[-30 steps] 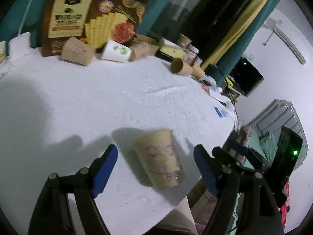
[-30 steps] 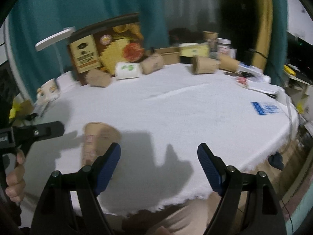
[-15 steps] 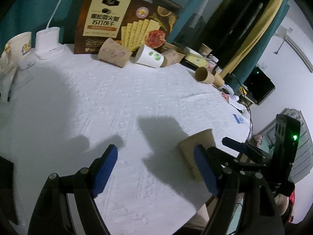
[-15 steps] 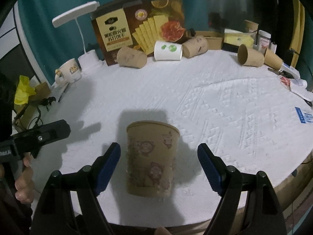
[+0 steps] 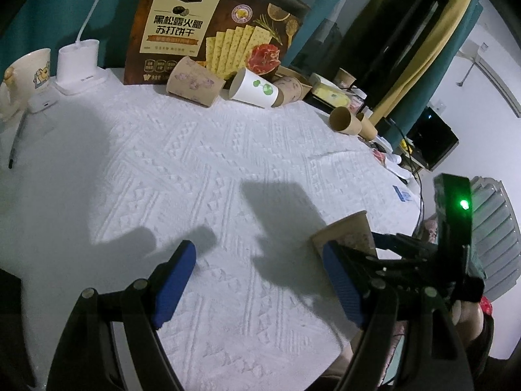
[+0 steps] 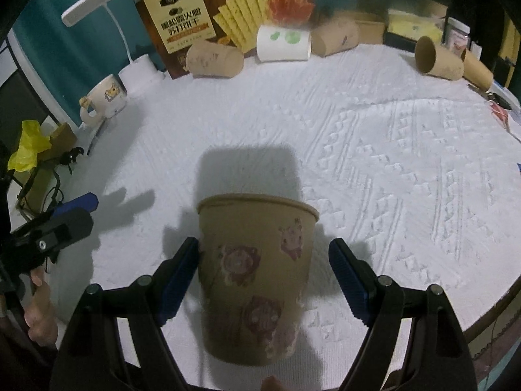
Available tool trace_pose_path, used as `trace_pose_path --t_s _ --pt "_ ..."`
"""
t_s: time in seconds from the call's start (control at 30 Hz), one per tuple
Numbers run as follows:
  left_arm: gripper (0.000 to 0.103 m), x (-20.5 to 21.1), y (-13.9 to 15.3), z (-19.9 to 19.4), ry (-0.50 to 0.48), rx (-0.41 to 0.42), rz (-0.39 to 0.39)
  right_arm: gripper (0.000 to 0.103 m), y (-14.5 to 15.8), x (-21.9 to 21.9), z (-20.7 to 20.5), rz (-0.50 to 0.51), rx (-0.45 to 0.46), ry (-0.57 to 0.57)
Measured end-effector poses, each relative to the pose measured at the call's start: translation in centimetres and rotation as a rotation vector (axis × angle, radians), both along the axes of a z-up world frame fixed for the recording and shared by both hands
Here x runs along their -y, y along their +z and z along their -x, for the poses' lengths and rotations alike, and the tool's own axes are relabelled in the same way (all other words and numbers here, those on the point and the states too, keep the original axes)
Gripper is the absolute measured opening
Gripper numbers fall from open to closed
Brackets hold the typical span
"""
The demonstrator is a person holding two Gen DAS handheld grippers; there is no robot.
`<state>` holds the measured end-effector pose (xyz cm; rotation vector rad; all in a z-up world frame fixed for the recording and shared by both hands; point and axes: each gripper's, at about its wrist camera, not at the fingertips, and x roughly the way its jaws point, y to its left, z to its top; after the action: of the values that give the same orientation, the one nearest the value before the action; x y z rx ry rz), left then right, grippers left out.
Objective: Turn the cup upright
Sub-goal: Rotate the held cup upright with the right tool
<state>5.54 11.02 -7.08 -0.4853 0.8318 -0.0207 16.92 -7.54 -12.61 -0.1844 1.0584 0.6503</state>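
Observation:
A brown paper cup (image 6: pixel 257 280) with pink cartoon prints lies on its side on the white tablecloth (image 6: pixel 374 150), rim pointing away from me. My right gripper (image 6: pixel 263 277) straddles it, open. Its left pad (image 6: pixel 180 277) sits at the cup's wall, while the right pad (image 6: pixel 348 283) stands clear of it. In the left wrist view the cup (image 5: pixel 348 234) shows partly behind my left gripper's right finger, with the right gripper (image 5: pixel 390 241) around it. My left gripper (image 5: pixel 260 280) is open over bare cloth, nothing between its fingers; it also appears at the left edge (image 6: pixel 75 208).
A cracker box (image 5: pixel 211 32) stands at the back with several paper cups lying before it, one a white cup with green print (image 5: pixel 255 88). A mug (image 6: pixel 104 97) and a white lamp (image 6: pixel 107 3) sit at back left. The round table's edge (image 6: pixel 488 309) runs close on the right.
My right gripper swung over and sank until the cup lay between its fingers. The left gripper shifted left, so the cup slid from between its fingers to behind the right one.

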Motion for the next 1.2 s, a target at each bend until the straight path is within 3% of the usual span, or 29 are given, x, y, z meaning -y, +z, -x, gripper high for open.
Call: trace_pose_path --t_s 0.17,0.3,0.43,0.57,0.73,0.9,1.2 --pt "0.080 -0.2 0.1 0.0 0.000 0.015 -0.011 0.079 -0.2 -0.4 -1.0 -0.008 -0.033 0.034" --pt "0.080 -0.3 0.2 0.1 0.018 0.021 -0.054 0.062 -0.2 -0.6 -1.2 -0.017 -0.041 0.045" --pt "0.080 -0.2 0.4 0.2 0.037 0.024 -0.107 0.062 0.5 -0.7 -1.0 -0.031 -0.015 0.045" --pt "0.080 -0.2 0.3 0.2 0.036 0.020 -0.115 0.062 2.2 -0.2 -0.5 -0.071 0.086 0.024" --pt "0.080 0.0 0.6 0.3 0.045 0.030 -0.130 0.062 3.3 0.5 1.0 -0.094 0.435 0.019" --pt "0.080 0.5 0.9 0.5 0.041 0.037 -0.130 0.062 1.5 1.6 0.1 -0.152 0.443 -0.045" --pt "0.080 1.8 0.6 0.3 0.012 0.027 -0.134 0.062 0.4 2.1 2.9 -0.090 0.587 -0.015"
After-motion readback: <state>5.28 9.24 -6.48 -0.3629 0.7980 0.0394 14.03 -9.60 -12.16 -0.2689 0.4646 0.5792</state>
